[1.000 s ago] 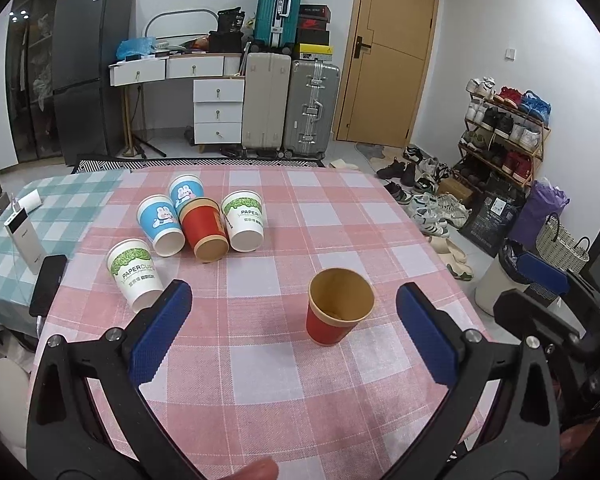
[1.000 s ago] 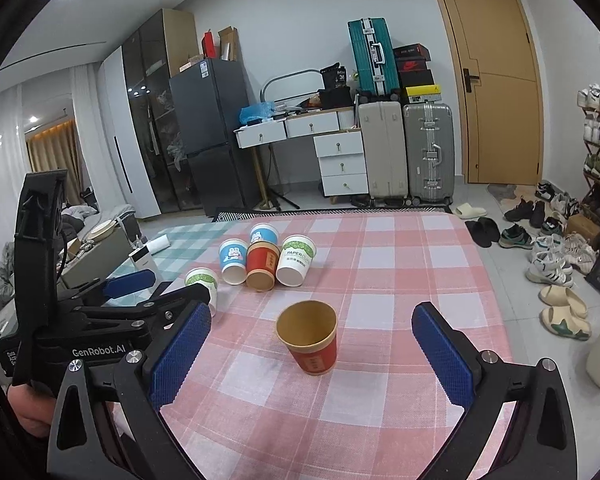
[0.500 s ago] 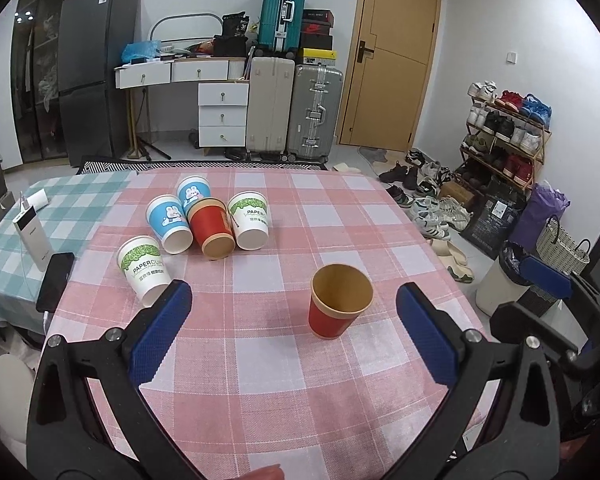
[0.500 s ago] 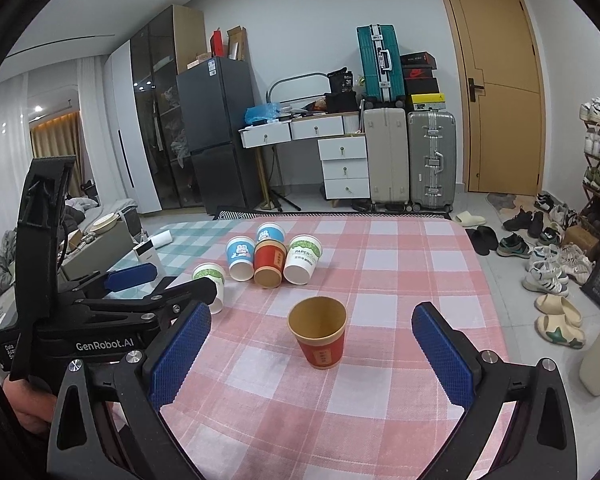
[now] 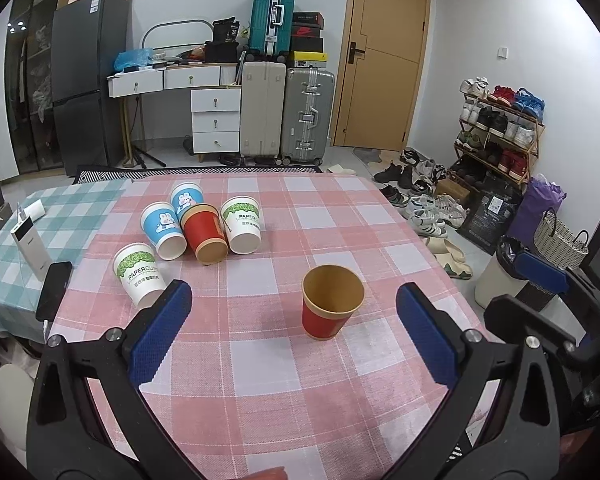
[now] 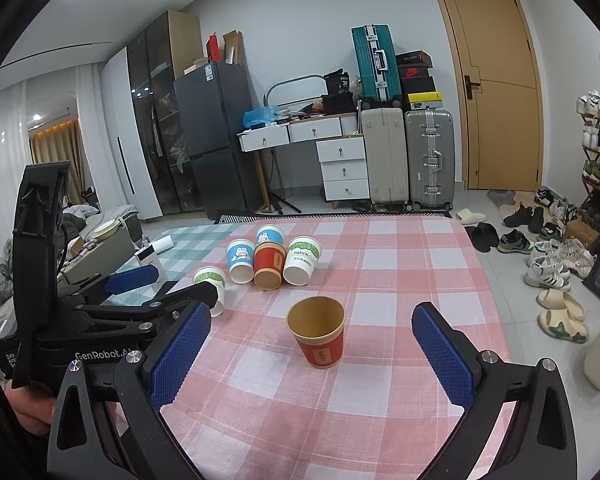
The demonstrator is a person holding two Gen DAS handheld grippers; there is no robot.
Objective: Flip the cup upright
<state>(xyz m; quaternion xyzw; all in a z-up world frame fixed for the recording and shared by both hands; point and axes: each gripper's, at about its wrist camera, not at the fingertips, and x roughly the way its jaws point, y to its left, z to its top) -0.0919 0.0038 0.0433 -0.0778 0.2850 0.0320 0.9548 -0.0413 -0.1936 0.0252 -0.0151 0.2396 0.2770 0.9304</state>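
I've pulled both grippers back slightly; my left gripper (image 5: 294,334) and right gripper (image 6: 312,354) gape wide, empty. The red paper cup (image 5: 332,306) stands upright at twelve o'clock on the checked cloth (image 5: 260,380).

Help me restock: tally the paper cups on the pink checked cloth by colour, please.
Red cups: 2, one upright and one upside down in the group
Blue bunny cups: 2
White cups with green print: 2
Total: 6 cups
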